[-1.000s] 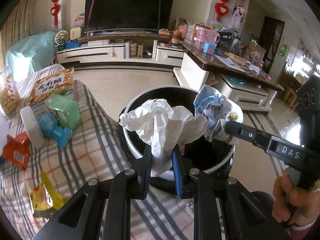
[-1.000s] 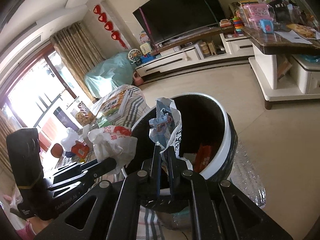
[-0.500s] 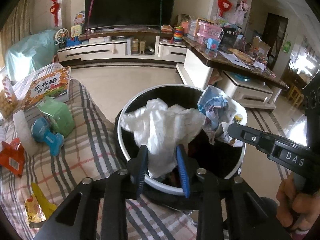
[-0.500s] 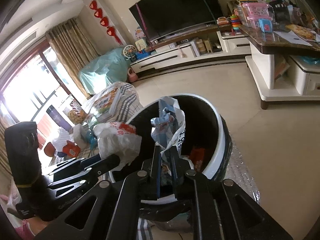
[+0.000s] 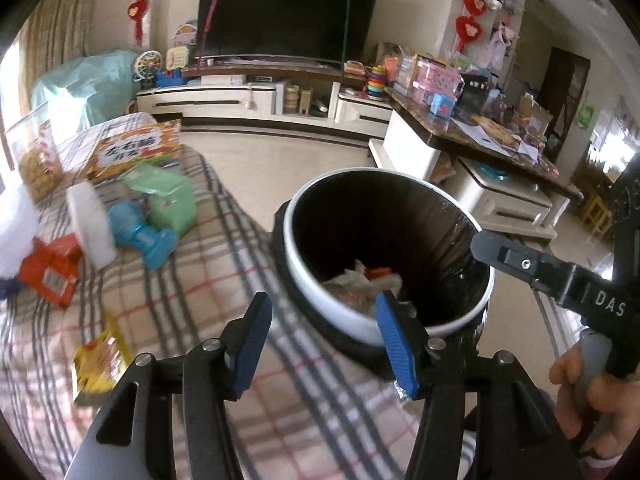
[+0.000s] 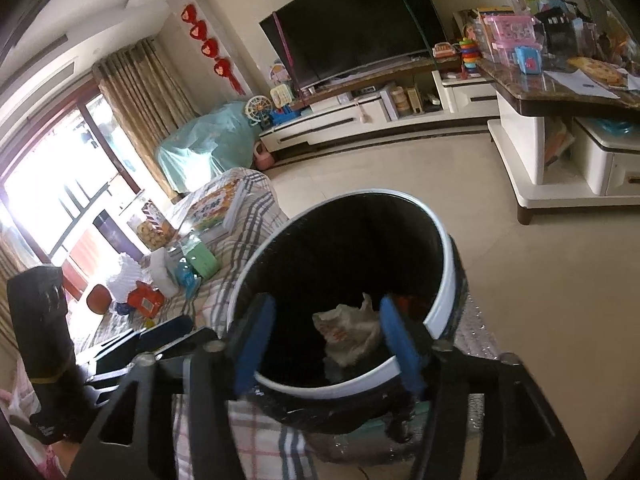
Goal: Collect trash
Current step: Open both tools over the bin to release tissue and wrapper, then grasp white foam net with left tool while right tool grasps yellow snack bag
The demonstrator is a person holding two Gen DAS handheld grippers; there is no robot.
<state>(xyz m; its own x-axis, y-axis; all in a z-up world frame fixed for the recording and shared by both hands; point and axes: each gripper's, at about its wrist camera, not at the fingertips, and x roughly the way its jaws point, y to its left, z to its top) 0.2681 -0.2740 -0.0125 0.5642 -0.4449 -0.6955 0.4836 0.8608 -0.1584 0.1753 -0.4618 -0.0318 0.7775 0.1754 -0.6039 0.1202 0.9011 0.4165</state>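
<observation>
Both the left tongs [image 5: 324, 332] and the right tongs [image 6: 328, 340] are hanging released over the near rim of the bin [image 5: 320, 300], their jaws having just been opening with nothing gripped. The crumpled white bag [image 6: 352, 332] is lying inside the bin, while a yellow wrapper [image 5: 100, 364] is sitting on the checked bed cover [image 5: 192, 288] left of the bin.

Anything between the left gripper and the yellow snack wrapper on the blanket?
No: in the left wrist view only bare plaid blanket lies between the open left gripper and the yellow snack wrapper.

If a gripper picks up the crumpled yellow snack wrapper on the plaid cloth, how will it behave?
The crumpled yellow snack wrapper looks like thin film, so probably very light and floppy. Its glossy surface may slip. It lies flat, so it is unlikely to roll.
</observation>
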